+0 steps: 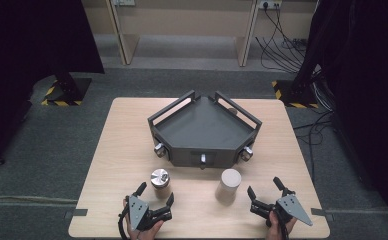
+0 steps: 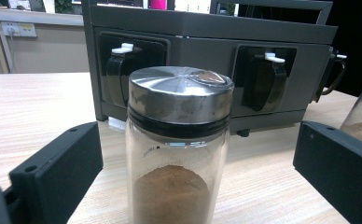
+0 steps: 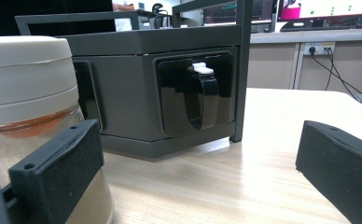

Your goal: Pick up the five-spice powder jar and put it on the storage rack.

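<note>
Left gripper spread around glass spice jar; right gripper spread. Jar rigid, slick, breakable; grip body below metal lid.

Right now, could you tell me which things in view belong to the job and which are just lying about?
In the job:
- metal-lidded jar
- white-lidded jar
- left gripper
- right gripper

Lying about:
- dark rack
- floor cables

Steel-lidded jar and white-lidded jar — both upright.
</note>
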`<state>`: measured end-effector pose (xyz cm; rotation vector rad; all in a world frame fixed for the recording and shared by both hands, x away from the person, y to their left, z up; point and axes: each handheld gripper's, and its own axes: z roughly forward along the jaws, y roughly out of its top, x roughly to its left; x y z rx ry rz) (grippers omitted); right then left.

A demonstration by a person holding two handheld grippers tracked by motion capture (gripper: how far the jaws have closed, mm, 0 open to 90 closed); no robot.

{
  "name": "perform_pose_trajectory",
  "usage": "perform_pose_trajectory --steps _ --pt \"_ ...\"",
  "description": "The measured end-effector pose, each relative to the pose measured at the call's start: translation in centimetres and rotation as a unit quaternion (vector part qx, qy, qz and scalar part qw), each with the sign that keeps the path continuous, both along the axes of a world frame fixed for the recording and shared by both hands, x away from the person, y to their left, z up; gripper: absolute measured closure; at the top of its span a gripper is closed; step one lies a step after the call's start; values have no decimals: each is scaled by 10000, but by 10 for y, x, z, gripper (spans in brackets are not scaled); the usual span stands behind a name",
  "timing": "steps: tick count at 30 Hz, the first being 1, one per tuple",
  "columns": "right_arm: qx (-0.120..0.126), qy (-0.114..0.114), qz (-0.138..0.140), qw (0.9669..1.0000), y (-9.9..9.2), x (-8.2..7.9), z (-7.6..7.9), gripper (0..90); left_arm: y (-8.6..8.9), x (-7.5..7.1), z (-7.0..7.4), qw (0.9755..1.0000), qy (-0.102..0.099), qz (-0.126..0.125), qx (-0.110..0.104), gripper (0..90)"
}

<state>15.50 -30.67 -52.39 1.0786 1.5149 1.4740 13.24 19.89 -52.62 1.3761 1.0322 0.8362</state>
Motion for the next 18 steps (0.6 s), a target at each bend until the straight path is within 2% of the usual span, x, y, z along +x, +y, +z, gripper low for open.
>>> perform_pose_trajectory --steps 18 --pt "-3 1 25 10000 -1 0 0 9 2 3 1 9999 67 -58 -71 9"
